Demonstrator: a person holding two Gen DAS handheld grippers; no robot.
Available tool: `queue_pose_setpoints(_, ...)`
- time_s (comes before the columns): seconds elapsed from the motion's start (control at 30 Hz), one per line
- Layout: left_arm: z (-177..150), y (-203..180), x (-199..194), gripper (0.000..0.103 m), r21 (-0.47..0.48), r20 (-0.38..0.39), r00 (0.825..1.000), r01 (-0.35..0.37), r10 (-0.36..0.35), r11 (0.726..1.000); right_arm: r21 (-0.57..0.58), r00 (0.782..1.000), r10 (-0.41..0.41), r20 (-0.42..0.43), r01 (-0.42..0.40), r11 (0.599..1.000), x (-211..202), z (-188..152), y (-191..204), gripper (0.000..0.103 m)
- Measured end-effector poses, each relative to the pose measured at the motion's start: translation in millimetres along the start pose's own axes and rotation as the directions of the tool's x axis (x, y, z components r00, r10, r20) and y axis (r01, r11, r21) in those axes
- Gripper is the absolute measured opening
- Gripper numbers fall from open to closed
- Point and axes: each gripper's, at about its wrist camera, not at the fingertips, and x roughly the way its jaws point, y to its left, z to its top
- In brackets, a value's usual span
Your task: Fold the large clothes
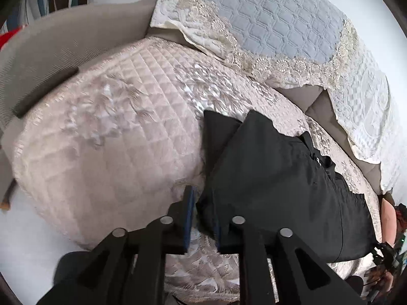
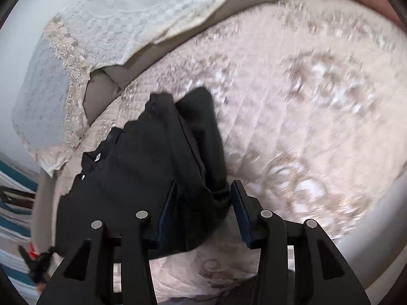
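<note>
We have the black woven garment (image 1: 279, 185), folded into a thick slab, lying on the pale pink quilted satin cover (image 1: 101, 132) of the sofa seat. In the left wrist view it spreads from the centre out to four o'clock; in the right wrist view it runs from the centre to eight o'clock. We judge that it lies here because the broad, flat cover gives a large piece room to be laid out and doubled over, with its two loose tails pointing toward twelve o'clock.

Our left tool (image 1: 202, 218) sits at the near corner of the garment. Its blue-padded jaws stand only a little apart, and a fold of black cloth fills the gap. Whether the pads truly press on it we cannot tell. Our right tool (image 2: 203, 208) has its jaws plainly apart, with a bunched end of the cloth lying loose between them and clear of the right-hand pad, so we read this as a release.

Both tools tilt steeply down toward the seat, each at one near corner, which suits lowering a fold evenly. A grey-blue quilted throw with cream lace edging (image 1: 267, 25) hangs over the backrest at one o'clock in the left view, well apart from our work.
</note>
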Motion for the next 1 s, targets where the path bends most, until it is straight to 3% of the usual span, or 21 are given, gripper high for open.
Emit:
queue_pose_setpoints(0.03,2,-1,-4,0.025,0.008,0.01,1.0,0.009,-0.009,1.0,-0.025,1.0,-0.004,0.023,0.005,1.0,-6,3,4,0.051)
queue_pose_setpoints(0.1,12,-12,-8,0.045,0.037,0.037,0.999,0.027,-0.028,0.999,-0.088,0.999,-0.006,0.043,0.01,0.996,-7,11,16,0.06)
queue_pose_setpoints(0.2,33,-35,6,0.057,0.092,0.046,0.998,0.048,-0.052,0.995,-0.162,0.999,-0.009,0.044,0.016,0.987,6,26,33,0.06)
queue_pose_setpoints(0.4,64,-81,74,0.057,0.171,-0.054,0.998,0.051,-0.042,0.984,-0.274,1.0,0.0,-0.009,-0.003,0.962,58,63,61,0.06)
queue_pose_setpoints(0.6,75,-104,121,0.058,0.258,-0.105,0.994,0.008,0.02,0.966,-0.369,0.992,-0.063,-0.106,0.019,0.929,112,87,78,0.06)
queue_pose_setpoints(0.7,76,-106,138,0.057,0.268,-0.148,0.988,0.0,0.041,0.964,-0.363,0.98,-0.099,-0.17,0.031,0.931,137,91,75,0.059)
queue_pose_setpoints(0.73,76,-105,141,0.055,0.259,-0.157,0.987,0.004,0.038,0.966,-0.36,0.981,-0.089,-0.171,0.022,0.933,138,92,74,0.054)
queue_pose_setpoints(0.77,77,-104,141,0.039,0.255,-0.156,0.987,0.013,0.028,0.967,-0.364,0.984,-0.07,-0.161,0.007,0.931,137,92,75,0.021)
queue_pose_setpoints(0.8,77,-104,139,0.024,0.258,-0.148,0.989,0.015,0.024,0.966,-0.37,0.987,-0.06,-0.149,0.0,0.929,135,92,77,0.017)
queue_pose_setpoints(0.87,80,-106,132,0.008,0.273,-0.104,0.994,-0.003,0.032,0.962,-0.381,0.993,-0.035,-0.112,-0.01,0.925,129,94,82,0.012)
queue_pose_setpoints(1.0,93,-108,117,0.005,0.257,-0.003,1.0,0.015,-0.014,0.966,-0.339,0.999,0.023,-0.023,-0.029,0.94,115,106,80,0.011)
